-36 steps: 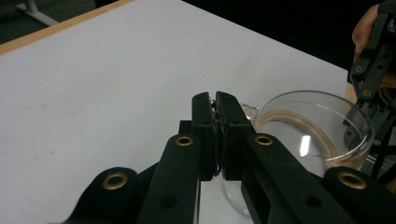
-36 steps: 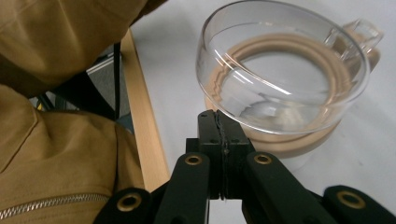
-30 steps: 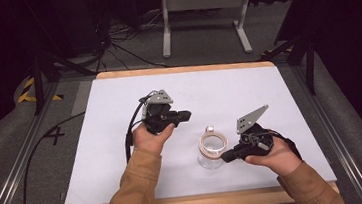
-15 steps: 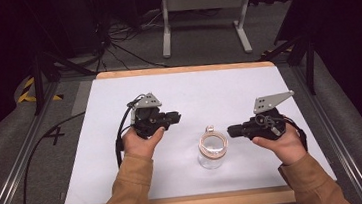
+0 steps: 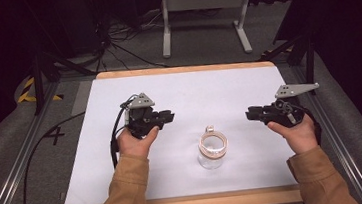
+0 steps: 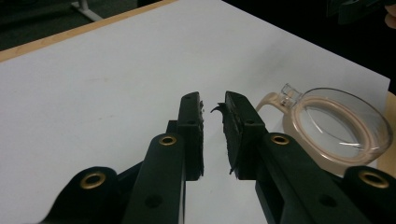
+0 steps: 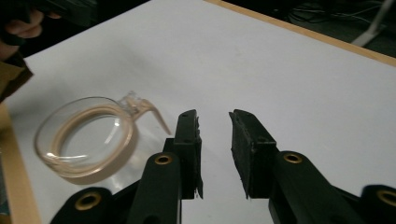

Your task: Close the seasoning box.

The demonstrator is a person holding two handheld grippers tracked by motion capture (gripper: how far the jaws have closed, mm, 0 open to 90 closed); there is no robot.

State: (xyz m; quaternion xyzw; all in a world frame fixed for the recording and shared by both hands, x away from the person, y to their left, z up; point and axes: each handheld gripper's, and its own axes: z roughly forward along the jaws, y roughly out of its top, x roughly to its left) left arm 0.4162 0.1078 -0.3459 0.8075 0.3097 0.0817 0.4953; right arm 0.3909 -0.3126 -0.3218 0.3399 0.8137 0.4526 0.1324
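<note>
A clear glass jar (image 5: 212, 149) with a tan seal ring and a small clasp stands near the front middle of the white table sheet (image 5: 188, 89). My left gripper (image 5: 170, 116) hovers left of the jar, pointing right, jaws slightly apart with nothing between them. My right gripper (image 5: 248, 113) hovers right of the jar, pointing left, also open and holding nothing. In the left gripper view the jar (image 6: 343, 123) sits right of my gripper (image 6: 214, 116). In the right gripper view the jar (image 7: 86, 135) lies left of my gripper (image 7: 214, 123). Neither gripper touches the jar.
The sheet lies on a wooden board (image 5: 181, 69) flanked by metal rails (image 5: 19, 163). A grey metal stand (image 5: 203, 9) and cables (image 5: 123, 47) are on the floor beyond the far edge. A black cable (image 5: 34, 161) trails off the left side.
My right gripper has drawn away from the jar, moving right and farther back. The left gripper has shifted a little to the left. The jar has stayed put.
</note>
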